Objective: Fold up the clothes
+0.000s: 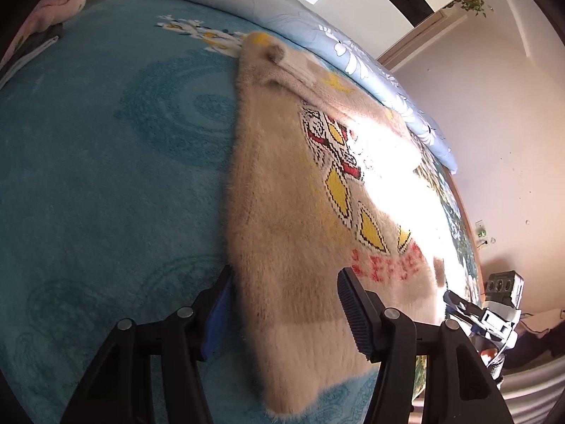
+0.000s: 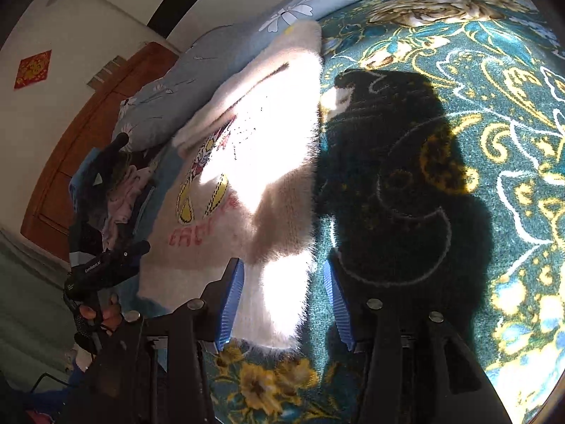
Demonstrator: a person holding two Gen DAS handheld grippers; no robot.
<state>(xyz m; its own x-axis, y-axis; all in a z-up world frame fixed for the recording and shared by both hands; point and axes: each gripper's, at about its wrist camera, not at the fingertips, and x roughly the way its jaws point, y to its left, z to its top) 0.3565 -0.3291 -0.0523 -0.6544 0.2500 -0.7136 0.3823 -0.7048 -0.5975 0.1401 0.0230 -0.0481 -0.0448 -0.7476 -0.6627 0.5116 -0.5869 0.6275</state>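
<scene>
Between parted jaws of left gripper [image 1: 286, 314]: lower hem of fuzzy cream sweater [image 1: 303, 190], pads not pressing. Right gripper [image 2: 284, 305] likewise released over sweater's sunlit edge. Sweater lies flat on teal blanket [image 1: 106, 176] covering bed. Beyond: blue floral quilt [image 1: 370, 63], clothes pile [image 2: 120, 190], wooden door [image 2: 70, 155]. Gripper shadow falls dark across blanket.
</scene>
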